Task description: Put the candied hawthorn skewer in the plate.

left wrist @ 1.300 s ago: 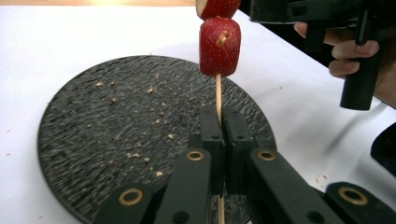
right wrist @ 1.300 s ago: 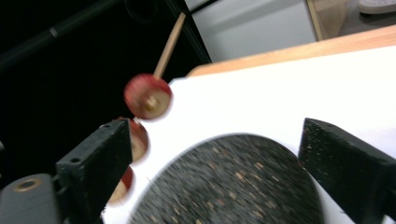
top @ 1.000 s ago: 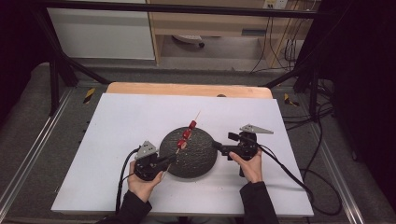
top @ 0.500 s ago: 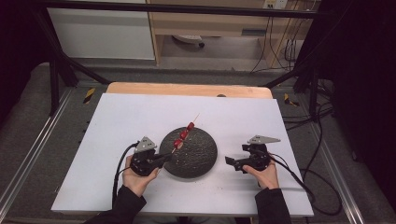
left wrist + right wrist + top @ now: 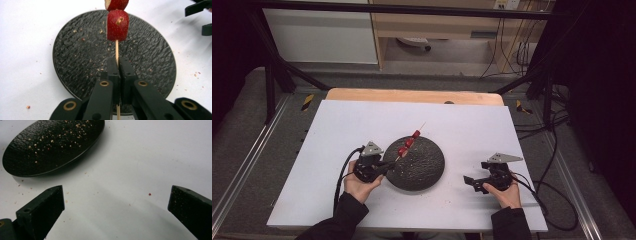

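L gripper (image 5: 117, 66) clenched on skewer (image 5: 116, 50); berries (image 5: 408, 143) over plate (image 5: 422, 172), mid-desk. R gripper (image 5: 473, 183) released, near front-right edge. Keep skewer level; berry count unclear, prob. three.

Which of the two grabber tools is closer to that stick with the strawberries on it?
The left gripper: it is clamped on the skewer over the black plate. The right gripper hangs open beyond the plate's other side.

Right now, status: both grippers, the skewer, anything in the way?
Left gripper shut on skewer, strawberry pieces over black plate. Right gripper open, empty, above white table beside plate. Nothing in the way, only crumbs.
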`<state>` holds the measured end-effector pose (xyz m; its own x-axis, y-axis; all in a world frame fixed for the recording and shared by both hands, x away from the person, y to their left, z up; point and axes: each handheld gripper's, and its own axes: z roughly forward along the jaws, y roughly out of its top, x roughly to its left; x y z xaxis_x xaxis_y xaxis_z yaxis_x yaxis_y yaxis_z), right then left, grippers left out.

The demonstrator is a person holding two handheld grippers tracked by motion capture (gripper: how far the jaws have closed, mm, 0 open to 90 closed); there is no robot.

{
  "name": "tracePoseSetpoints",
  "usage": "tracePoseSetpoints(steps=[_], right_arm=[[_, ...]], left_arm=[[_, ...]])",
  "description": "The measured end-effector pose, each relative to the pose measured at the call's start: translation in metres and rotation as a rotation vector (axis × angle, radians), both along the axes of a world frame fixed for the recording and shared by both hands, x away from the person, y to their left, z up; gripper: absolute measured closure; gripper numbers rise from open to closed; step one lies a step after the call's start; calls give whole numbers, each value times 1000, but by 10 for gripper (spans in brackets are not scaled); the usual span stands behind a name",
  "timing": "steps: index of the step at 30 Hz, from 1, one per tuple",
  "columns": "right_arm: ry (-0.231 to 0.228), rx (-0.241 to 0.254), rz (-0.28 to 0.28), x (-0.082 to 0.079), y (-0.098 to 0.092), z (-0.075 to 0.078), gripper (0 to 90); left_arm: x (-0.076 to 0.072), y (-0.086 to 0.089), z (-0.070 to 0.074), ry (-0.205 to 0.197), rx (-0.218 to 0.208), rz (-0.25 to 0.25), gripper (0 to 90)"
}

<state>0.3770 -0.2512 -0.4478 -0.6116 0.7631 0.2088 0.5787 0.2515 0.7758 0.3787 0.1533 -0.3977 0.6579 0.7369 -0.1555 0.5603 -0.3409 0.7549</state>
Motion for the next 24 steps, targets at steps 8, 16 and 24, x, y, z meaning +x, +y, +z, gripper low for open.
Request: tracePoseSetpoints(steps=[8, 16, 24], right_arm=[[21, -33, 5, -3, -5, -6, 15], [12, -27, 7, -5, -6, -6, 14], [3, -9, 7, -6, -8, -5, 15]], left_arm=[[7, -8, -8, 26, 64, 2, 879], [10, -22, -17, 57, 134, -7, 879], [10, -29, -25, 100, 190, 2, 879]])
